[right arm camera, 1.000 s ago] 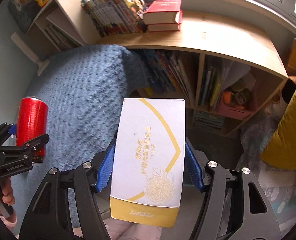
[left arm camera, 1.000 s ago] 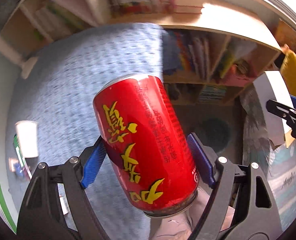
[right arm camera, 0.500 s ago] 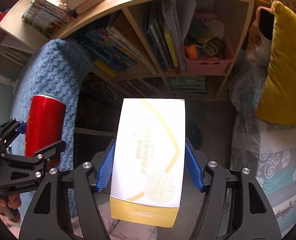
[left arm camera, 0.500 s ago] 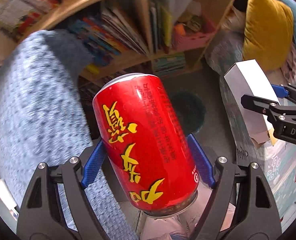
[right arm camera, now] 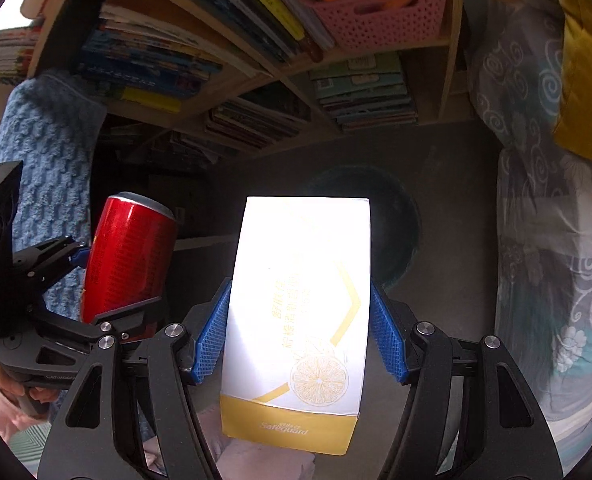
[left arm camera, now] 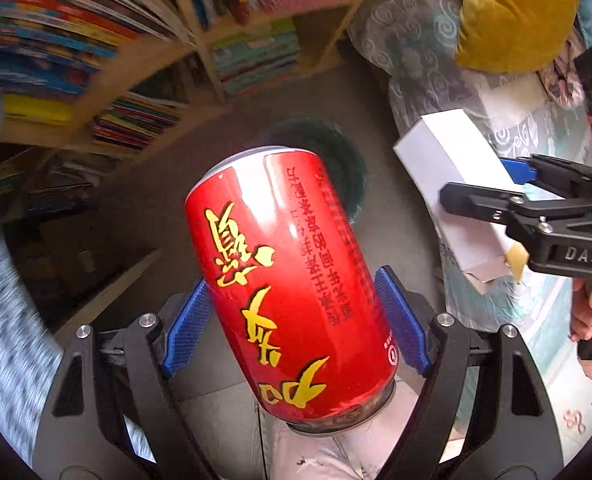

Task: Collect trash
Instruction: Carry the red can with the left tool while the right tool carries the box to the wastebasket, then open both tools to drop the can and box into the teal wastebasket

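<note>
While both tools hang above the dark round bin (right arm camera: 370, 220) on the floor, we take the scene from left to right with that bin as our marker. Left of it and beyond stand the wooden bookshelves (right arm camera: 200, 64) — crammed with books — and a blue knitted throw (right arm camera: 52, 152) draped at their left end.

Our left gripper (left arm camera: 296, 312) is clamped on a red drink can (left arm camera: 292, 280), its blue pads (left arm camera: 186, 322) pressing the can's middle from either side; the can hangs just over the near-left side of the bin and tilts a little. We judge it light, probably empty, stiff enough for a moderate squeeze yet thin-walled, so too much force would dent it. Its glossy skin looks slippery, and the mid-body hold on the ribbed pads seems the right place.

Over the bin's near side, our right gripper (right arm camera: 300, 328) grips a white and yellow Safeguard soap carton (right arm camera: 300, 304) by its two long side faces. It should be very light and easily crushed — cardboard with an open flap at one end — so the narrow sides, where the folds stiffen it, are the best hold.

Right of the bin lie patterned grey bedding (right arm camera: 544, 240) and a mustard cushion (right arm camera: 588, 80).
</note>
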